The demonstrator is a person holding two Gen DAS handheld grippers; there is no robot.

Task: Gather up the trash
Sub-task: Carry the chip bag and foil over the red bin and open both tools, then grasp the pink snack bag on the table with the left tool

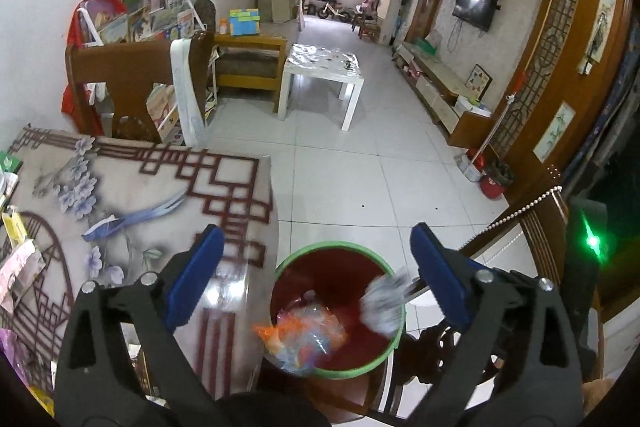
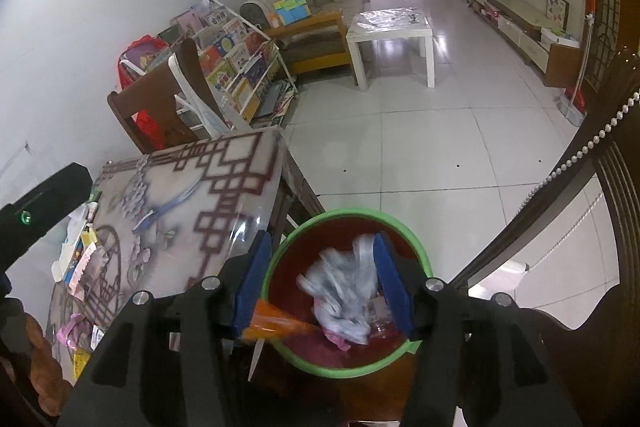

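Observation:
A green-rimmed bin with a red inside (image 1: 344,373) stands on a chair beside the table. It holds an orange and clear plastic wrapper (image 1: 304,337). My left gripper (image 1: 316,275) is open and empty above the bin. A blurred white plastic bag (image 1: 384,307) hangs over the bin's right rim. In the right wrist view my right gripper (image 2: 320,283) is open above the bin (image 2: 352,371), and the white bag (image 2: 344,291) is between its jaws, blurred, over the bin. An orange wrapper (image 2: 276,325) lies at the bin's left rim.
The table (image 1: 132,195) with a patterned cover lies left of the bin, with paper scraps (image 2: 80,259) along its left edge. A dark wooden chair back (image 2: 592,219) with a bead string is at the right. A white low table (image 1: 320,75) stands on the tiled floor.

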